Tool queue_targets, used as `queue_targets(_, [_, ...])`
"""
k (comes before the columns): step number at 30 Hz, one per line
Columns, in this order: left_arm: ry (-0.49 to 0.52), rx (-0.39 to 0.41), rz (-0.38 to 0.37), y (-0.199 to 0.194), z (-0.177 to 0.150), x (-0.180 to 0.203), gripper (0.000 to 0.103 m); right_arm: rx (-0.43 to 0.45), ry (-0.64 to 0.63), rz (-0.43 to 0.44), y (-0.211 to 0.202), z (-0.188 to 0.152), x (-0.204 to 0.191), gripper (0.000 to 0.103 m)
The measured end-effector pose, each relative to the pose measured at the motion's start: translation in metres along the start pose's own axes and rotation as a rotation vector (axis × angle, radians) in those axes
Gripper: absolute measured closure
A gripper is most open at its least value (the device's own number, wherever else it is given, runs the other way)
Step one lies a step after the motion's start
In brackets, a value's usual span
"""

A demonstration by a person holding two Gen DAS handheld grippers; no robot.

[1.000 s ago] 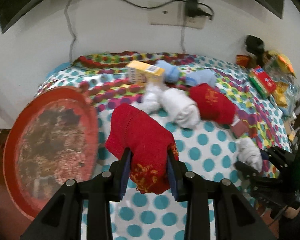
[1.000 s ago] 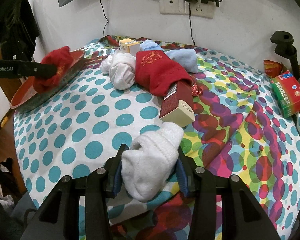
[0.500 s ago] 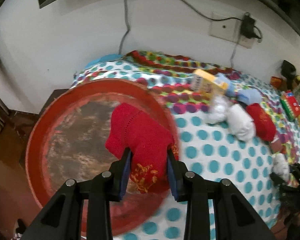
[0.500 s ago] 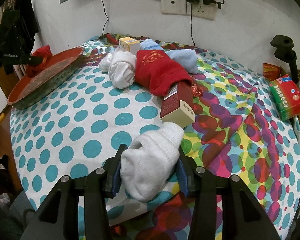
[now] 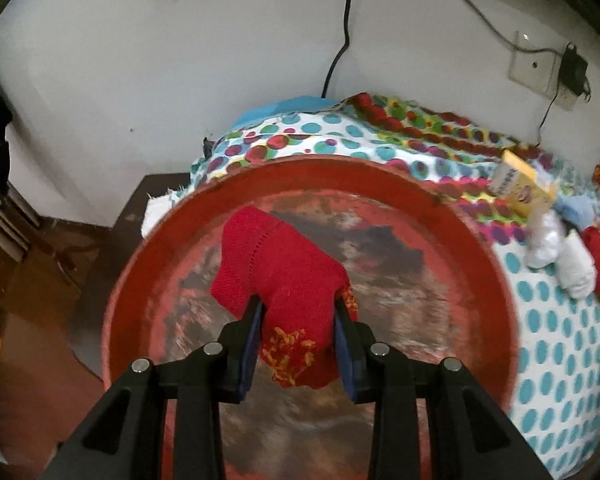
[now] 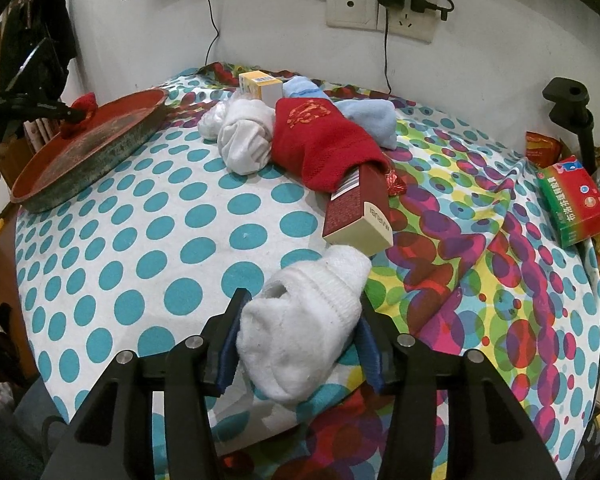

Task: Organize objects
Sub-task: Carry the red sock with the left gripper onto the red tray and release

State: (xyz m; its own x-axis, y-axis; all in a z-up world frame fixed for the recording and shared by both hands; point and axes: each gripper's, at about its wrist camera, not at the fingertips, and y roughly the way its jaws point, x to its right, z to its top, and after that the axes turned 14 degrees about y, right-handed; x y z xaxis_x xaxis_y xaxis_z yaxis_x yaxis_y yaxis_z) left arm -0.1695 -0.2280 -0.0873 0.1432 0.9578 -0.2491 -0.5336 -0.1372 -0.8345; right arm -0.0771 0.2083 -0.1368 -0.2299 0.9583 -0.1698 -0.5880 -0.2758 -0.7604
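Note:
My left gripper (image 5: 297,300) is shut on a red sock (image 5: 284,264) with gold stitching and holds it above the round red tray (image 5: 380,168). The tray sits at the left edge of the dotted bedspread (image 6: 148,240). From the right wrist view, the left gripper (image 6: 66,114) and its red sock (image 6: 85,101) hang over the tray's (image 6: 92,160) far rim. A white sock (image 6: 304,320) lies on the spread between the pads of my right gripper (image 6: 302,300). Its jaws are opening, and the pads still touch the sock's sides.
At the back lie a white rolled sock (image 6: 246,140), a second red sock (image 6: 320,136), a blue sock (image 6: 372,116), a maroon box (image 6: 360,208) and a yellow box (image 6: 260,84). A green and red box (image 6: 574,200) and a black stand (image 6: 576,112) are at the right. Cables hang from the wall socket (image 6: 380,12).
My left gripper has carried the red sock leftward from over the bedspread to above the tray. The right gripper has stayed in place and its jaws have widened slightly around the white sock.

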Motion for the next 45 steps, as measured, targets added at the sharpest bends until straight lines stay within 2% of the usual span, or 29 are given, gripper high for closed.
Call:
queue_targets(4, [-0.007,-0.03,0.006,0.019,0.008,-0.019,0.069,0.0,0.0,-0.001,0.0,0.0,0.0,0.054])
queue_targets(8, [-0.024,-0.056,-0.021,0.037,0.013,-0.037,0.068,0.0,0.0,-0.003,0.0,0.0,0.0,0.052])
queue_targets(20, [-0.038,-0.098,-0.031,0.062,0.01,-0.055,0.066,-0.002,0.007,-0.011,0.003,0.002,-0.001,0.045])
queue_targets(22, [-0.033,-0.103,-0.028,0.062,0.009,-0.056,0.066,-0.003,0.008,-0.013,0.004,0.002,0.0,0.044])
queue_targets(29, [-0.084,-0.116,-0.051,0.06,0.006,-0.066,0.054,-0.003,0.008,-0.014,0.004,0.002,0.0,0.042])
queue_targets(40, [-0.06,-0.088,-0.041,0.035,0.0,-0.063,0.054,-0.002,0.01,-0.02,0.005,0.002,0.002,0.039])
queue_targets(45, [-0.08,-0.059,-0.046,0.019,-0.006,-0.06,0.054,-0.002,0.01,-0.021,0.005,0.002,0.001,0.039])
